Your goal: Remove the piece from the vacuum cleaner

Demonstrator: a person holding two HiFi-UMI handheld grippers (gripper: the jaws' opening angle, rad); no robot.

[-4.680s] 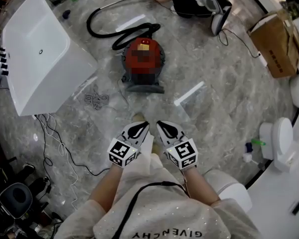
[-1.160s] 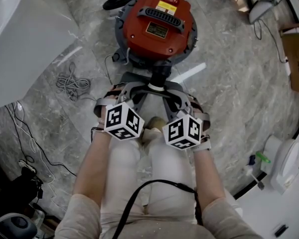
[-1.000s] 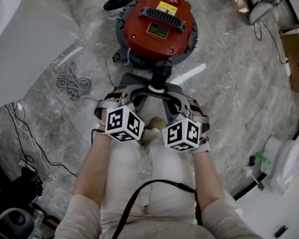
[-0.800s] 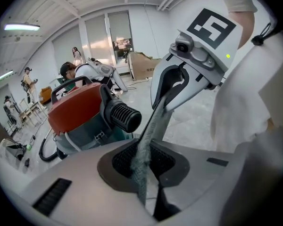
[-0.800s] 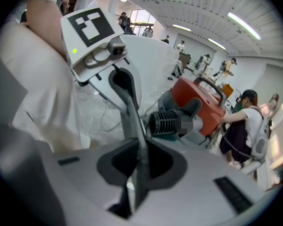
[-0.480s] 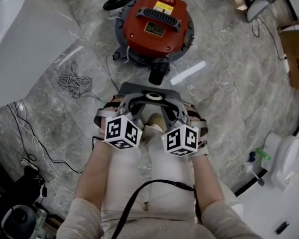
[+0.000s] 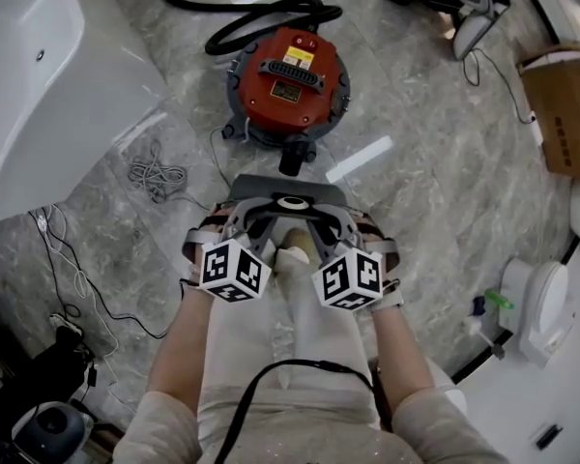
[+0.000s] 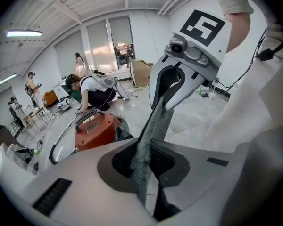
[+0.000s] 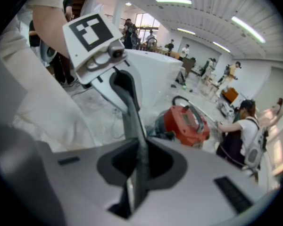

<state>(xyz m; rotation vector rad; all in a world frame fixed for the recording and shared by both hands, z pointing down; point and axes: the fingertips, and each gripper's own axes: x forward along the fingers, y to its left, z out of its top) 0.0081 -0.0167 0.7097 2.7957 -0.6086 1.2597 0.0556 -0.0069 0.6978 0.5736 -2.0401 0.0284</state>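
The red vacuum cleaner [image 7: 287,75] stands on the marble floor, with its black port [image 7: 290,159] facing me and bare. The grey flat piece [image 7: 271,186], with a round collar, hangs in the air just short of that port. My left gripper [image 7: 244,218] is shut on its left end and my right gripper [image 7: 336,220] on its right end. In the left gripper view the piece [image 8: 153,126] runs edge-on from my left gripper [image 8: 144,173] up to the right one. The right gripper view shows the piece [image 9: 134,121] clamped in my right gripper [image 9: 137,173], with the vacuum cleaner [image 9: 186,121] behind.
A white bathtub [image 7: 48,95] lies at the left. A black hose [image 7: 242,17] curls behind the vacuum and a cable bundle [image 7: 158,175] lies on the floor. A cardboard box [image 7: 561,104] and a toilet [image 7: 541,298] stand at the right. A person [image 8: 92,91] crouches beyond.
The grey piece has come off the vacuum's port and moved back toward me with both grippers on it. The vacuum now sits farther away in the view.
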